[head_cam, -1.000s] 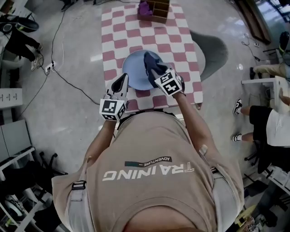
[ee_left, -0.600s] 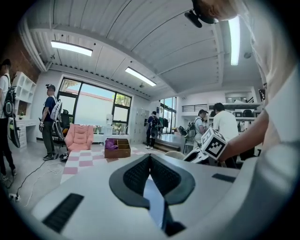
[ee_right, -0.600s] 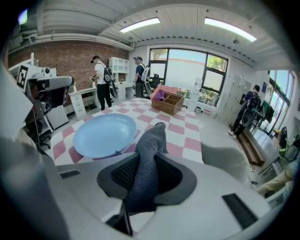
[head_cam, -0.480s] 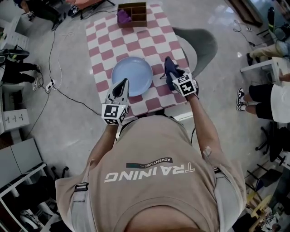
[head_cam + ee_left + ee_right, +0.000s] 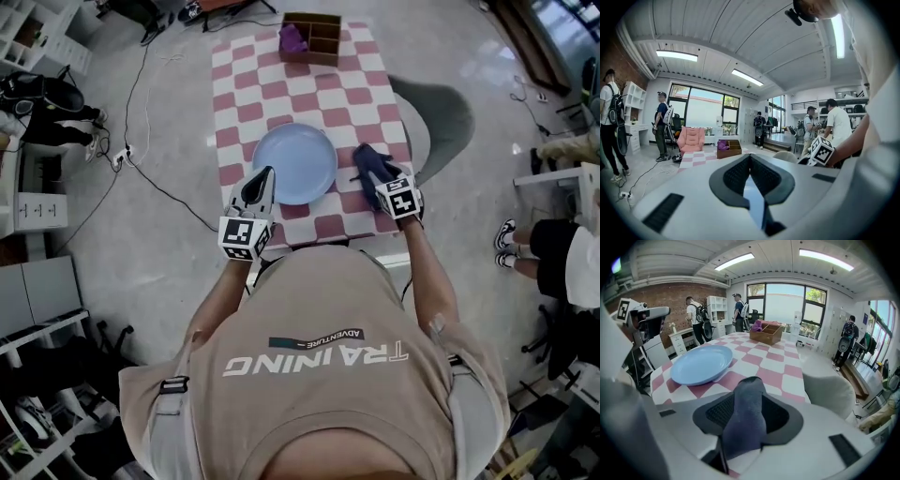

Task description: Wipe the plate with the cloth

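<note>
Head view: plate (image 5: 294, 163) sits on the checked table (image 5: 309, 89), nearer its 6 o'clock edge. Left gripper (image 5: 265, 178) is on the plate's 7 o'clock rim, jaws closed on it. Cloth (image 5: 371, 161), dark blue, lies on the table at the plate's 3 o'clock, just beside the rim but not touching. Right gripper (image 5: 375, 173) straddles the cloth. The cloth is close to the table's 3 o'clock edge, w/ a grey chair (image 5: 441, 108) just beyond. Free checks run from the plate up to a wooden box (image 5: 315, 36) at the 12 o'clock end. The wearer's shirt (image 5: 319, 403) reads "TRAINING" and "ADVENTURE", upside down from here.

Left gripper view: I see the jaw tips meet, w/ a thin blue strip of plate btwn them. Box sits at 11 o'clock and table edge falls away at 9 o'clock.

Right gripper view: jaws have just been opening and now stand apart. Cloth is humped up btwn them, pads clear on both sides. Plate lies at 10 o'clock and the table's right edge runs past at 3 o'clock.
</note>
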Demonstrator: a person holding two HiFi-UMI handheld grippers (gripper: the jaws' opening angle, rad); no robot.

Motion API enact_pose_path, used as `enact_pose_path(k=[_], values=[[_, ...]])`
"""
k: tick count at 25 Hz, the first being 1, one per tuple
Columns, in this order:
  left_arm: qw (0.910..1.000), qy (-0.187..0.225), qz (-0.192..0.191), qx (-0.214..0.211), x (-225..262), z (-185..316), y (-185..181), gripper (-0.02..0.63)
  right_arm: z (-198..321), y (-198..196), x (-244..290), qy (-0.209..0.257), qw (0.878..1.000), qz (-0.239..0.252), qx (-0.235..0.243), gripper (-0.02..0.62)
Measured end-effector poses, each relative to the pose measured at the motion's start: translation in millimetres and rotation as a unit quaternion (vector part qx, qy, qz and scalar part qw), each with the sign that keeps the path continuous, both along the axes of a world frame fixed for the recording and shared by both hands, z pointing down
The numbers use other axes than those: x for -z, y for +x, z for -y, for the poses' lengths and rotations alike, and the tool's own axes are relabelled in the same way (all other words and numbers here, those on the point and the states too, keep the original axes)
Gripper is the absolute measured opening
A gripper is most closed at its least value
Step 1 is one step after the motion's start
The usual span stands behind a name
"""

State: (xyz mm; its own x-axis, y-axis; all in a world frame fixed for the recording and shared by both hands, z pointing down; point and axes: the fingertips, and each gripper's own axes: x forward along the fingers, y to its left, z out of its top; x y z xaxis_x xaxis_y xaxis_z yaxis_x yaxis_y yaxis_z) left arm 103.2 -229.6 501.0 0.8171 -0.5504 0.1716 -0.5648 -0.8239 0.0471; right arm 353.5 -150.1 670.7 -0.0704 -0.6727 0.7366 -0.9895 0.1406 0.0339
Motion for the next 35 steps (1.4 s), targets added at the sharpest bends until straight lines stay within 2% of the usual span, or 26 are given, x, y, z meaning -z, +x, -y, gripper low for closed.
enact_pose_path(k=[2, 5, 10, 13, 20, 26, 35], values=[[1.0000, -0.001, -0.006, 0.008, -1, 3, 0, 0.015, -1, 4, 9, 0.005, 1.000, -0.002, -0.003, 0.202], [0.9996, 0.003, -0.019, 0.020, 6, 8, -5, 0.015, 6, -7, 37, 0.039, 0.999, 0.006, 0.004, 0.200], [0.9986, 0.026, -0.034, 0.032, 25, 17, -15, 0.015, 40, -46, 87, 0.105, 0.993, 0.023, 0.047, 0.117], [0.9982, 0.037, -0.037, 0.029, 36, 22, -14, 0.015, 60, -66, 114, 0.145, 0.986, 0.046, 0.064, 0.059], [0.9949, 0.072, -0.061, 0.038, 84, 38, -14, 0.015, 90, -122, 201, 0.232, 0.961, 0.071, 0.130, 0.029], [0.9935, 0.073, -0.072, 0.050, 98, 46, -17, 0.015, 90, -141, 233, 0.253, 0.954, 0.067, 0.145, 0.020], [0.9944, 0.080, -0.054, 0.043, 100, 44, -14, 0.015, 92, -130, 226, 0.247, 0.958, 0.059, 0.130, 0.018]])
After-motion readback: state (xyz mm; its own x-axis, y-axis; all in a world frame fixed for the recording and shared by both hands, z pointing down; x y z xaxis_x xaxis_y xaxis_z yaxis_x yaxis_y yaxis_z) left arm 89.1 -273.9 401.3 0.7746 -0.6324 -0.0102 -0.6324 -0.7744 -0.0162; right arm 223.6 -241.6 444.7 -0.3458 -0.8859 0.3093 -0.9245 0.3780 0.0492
